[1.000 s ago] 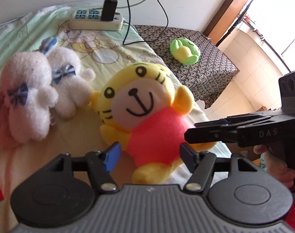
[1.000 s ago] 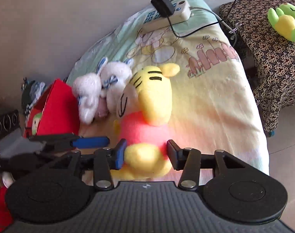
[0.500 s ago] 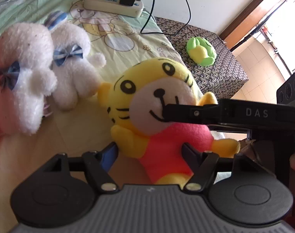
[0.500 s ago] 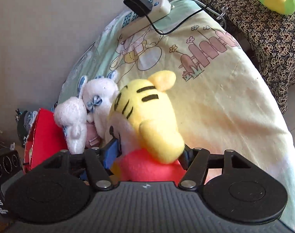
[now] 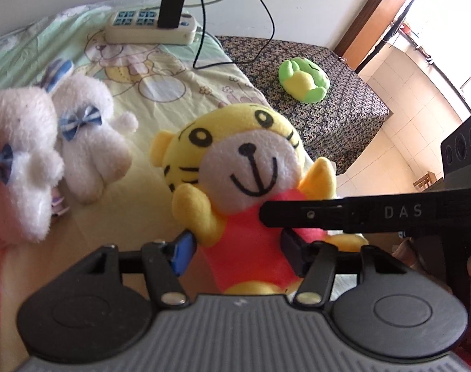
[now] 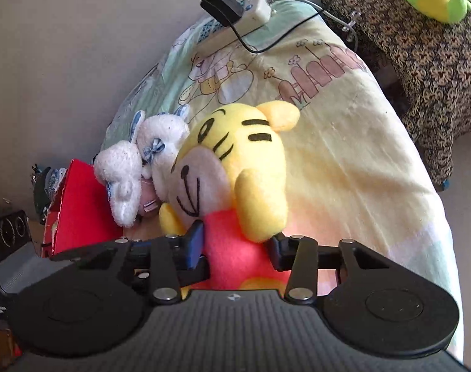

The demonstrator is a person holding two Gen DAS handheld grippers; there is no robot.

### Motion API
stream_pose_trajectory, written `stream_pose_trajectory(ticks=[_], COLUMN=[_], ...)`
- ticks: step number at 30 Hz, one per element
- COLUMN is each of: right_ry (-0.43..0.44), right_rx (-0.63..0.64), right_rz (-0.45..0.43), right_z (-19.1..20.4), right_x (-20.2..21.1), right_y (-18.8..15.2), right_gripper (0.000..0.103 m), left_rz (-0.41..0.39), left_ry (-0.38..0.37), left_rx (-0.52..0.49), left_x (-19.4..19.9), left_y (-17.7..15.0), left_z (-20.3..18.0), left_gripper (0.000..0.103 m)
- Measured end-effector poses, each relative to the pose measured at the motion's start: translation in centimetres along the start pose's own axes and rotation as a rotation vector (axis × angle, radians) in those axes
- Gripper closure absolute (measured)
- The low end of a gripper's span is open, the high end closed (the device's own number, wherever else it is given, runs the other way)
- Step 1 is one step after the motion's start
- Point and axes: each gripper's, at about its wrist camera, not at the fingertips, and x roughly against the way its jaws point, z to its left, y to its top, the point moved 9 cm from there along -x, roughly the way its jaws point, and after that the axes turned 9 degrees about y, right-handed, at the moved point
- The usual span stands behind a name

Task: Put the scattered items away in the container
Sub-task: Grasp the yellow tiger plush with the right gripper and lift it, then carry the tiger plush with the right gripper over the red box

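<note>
Right now I have both grippers on the yellow tiger plush [image 5: 235, 186], which sits propped up on the bed [image 6: 344, 161] near its edge. My left gripper [image 5: 238, 248] has its jaws either side of the red belly; they have just been closing, and the pads look pressed into the fabric, so I read that as a grip. My right gripper [image 6: 235, 245] comes in from the other side, its jaws have also just been closing, and they pinch the red body below the tiger's arm.

As for progress, I judge the tidying has barely begun. The two white bunny plushes [image 5: 49, 145] lie on the bed beside the tiger, touching each other and untouched by me. A green frog plush [image 5: 303, 83] sits well apart on the patterned bench [image 5: 344, 117]. The red box [image 6: 80, 210], which I take to be the container, stands at the bed's left end just beside the bunnies; I cannot see inside it, so I cannot tell whether anything is in it yet.

A power strip [image 5: 148, 28] with a charger lies at the far end of the bed; I would leave that alone.
</note>
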Motion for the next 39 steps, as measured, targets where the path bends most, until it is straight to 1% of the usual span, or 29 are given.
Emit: stream_pose_trajectory(ticks=[3,7,8,12,15,18,20,23,27,33,39], right_ry=[0.013,0.071,0.085,0.117,0.168,0.208,0.227,0.249,0.24,0.231,0.235], right_rx=[0.006,0.012,0.022,0.036,0.062,0.063,0.078,0.078,0.072,0.084,0.113], right_rz=[-0.028,-0.09,-0.101,-0.118,-0.135,-0.124,-0.111,-0.105,-0.114,-0.147,-0.174], right_z=[0.5,2.0,2.5,3.9,5.5,7.2,8.5,10.3,12.6,16.3,20.4], right_x=[0.3,1.0,1.0,0.7,0.4,-0.6,-1.5,-2.8,-4.1,-5.4,-7.5], right_y=[0.0,0.3,0.4,0.6,0.6,0.3,0.1,-0.5,-1.6,-2.7,-4.0], right_gripper=[0.059,0.059,0.059,0.059,0.059,0.059,0.059,0.058,0.058,0.058,0.057], left_rz=[-0.033,-0.124,-0.137,-0.181,-0.228,-0.25,-0.261,-0.272,-0.272,-0.317,-0.354], left_ry=[0.032,0.083,0.093,0.121,0.167,0.216,0.236,0.242,0.229,0.208,0.194], left_rx=[-0.024,-0.064,-0.069,-0.056,-0.064,-0.053,-0.035,-0.012,-0.01,-0.022,-0.007], left_x=[0.9,3.3,3.7,5.1,6.9,8.4,9.3,10.7,12.3,15.2,17.9], left_y=[0.2,1.0,1.2,1.6,1.6,1.2,0.9,0.2,-0.9,-1.8,-3.1], left_z=[-0.1,-0.1,0.1,1.2,2.1,3.5,4.7,6.6,8.9,12.1,16.0], left_gripper=[0.042,0.042,0.042,0.042,0.042,0.042,0.043,0.043,0.043,0.043,0.043])
